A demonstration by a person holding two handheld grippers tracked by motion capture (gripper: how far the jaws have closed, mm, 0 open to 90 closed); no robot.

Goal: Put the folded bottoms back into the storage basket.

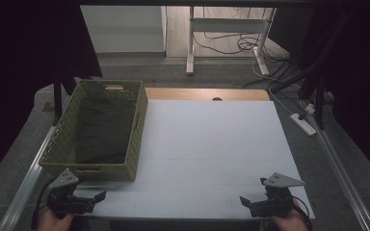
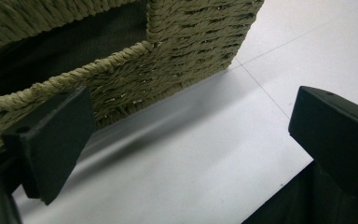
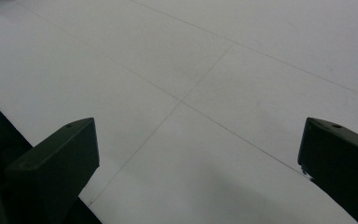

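A woven olive-green basket with dark cloth inside stands on the left side of the white table. My left gripper rests at the near left edge, just below the basket's front wall, open with nothing between its jaws. At the near right edge my right gripper also stands open over bare tabletop. A hand holds each gripper from below.
A strip of wooden desk shows beyond the white surface. Farther back stand a white table frame and loose cables on the floor. A power strip lies at the right. Metal rails flank the table.
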